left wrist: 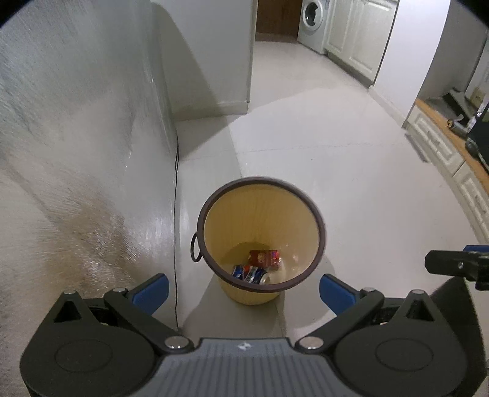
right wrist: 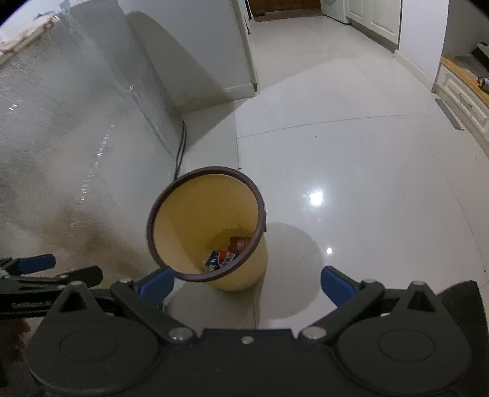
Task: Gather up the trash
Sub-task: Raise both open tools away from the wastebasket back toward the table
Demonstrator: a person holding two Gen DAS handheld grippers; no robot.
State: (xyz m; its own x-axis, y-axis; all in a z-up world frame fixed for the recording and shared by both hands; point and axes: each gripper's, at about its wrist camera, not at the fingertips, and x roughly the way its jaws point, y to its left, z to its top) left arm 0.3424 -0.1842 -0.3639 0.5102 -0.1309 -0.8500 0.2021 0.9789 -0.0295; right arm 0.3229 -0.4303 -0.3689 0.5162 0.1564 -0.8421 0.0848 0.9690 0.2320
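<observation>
A: left gripper [left wrist: 243, 288] wide open, empty; yellow bin [left wrist: 259, 238] on floor [left wrist: 351, 171] beside steel appliance [left wrist: 76, 137]; right gripper [right wrist: 247, 284] open too

B: wrappers [left wrist: 259, 265] at bottom, light, crinkly; pinch bin's stiff rim

Home interior: glossy tiled floor [left wrist: 336, 171], washing machine [left wrist: 312, 24] far ahead of the jaws, white cabinets [left wrist: 360, 39] beside it, wood-topped drawer unit [left wrist: 443, 152] off right.
</observation>
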